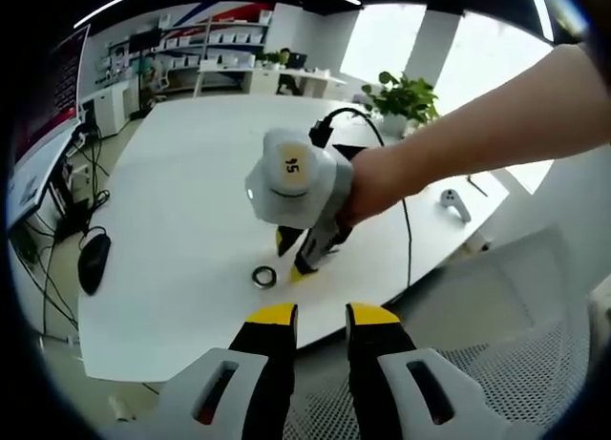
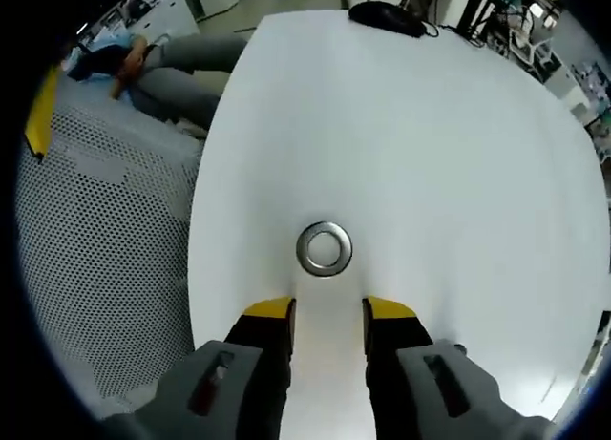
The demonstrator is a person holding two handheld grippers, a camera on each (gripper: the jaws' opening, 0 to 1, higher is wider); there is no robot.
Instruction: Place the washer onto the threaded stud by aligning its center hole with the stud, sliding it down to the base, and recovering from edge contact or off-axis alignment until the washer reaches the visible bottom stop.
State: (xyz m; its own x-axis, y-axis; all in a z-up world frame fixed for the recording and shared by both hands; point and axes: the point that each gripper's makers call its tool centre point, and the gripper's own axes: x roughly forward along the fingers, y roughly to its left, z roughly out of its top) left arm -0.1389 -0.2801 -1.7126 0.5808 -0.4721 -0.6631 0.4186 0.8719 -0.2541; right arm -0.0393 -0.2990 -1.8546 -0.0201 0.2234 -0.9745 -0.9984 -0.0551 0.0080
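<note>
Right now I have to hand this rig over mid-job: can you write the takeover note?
Right gripper: open, empty, hovering just short of the washer. It also shows in the left gripper view, held by a hand.
Left gripper: open, empty, held back near the table edge.
Washer: lying flat on the white table, untouched.
Threaded stud: I cannot find it in either view.
Done: approach to the washer.
Left: grasp the washer, locate the stud, align the hole, slide it down to the bottom stop.

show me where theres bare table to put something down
Free: the wide white table beyond the washer, up to the mouse at the far edge. Crowded: the near edge, where the right claw stands over the washer.
</note>
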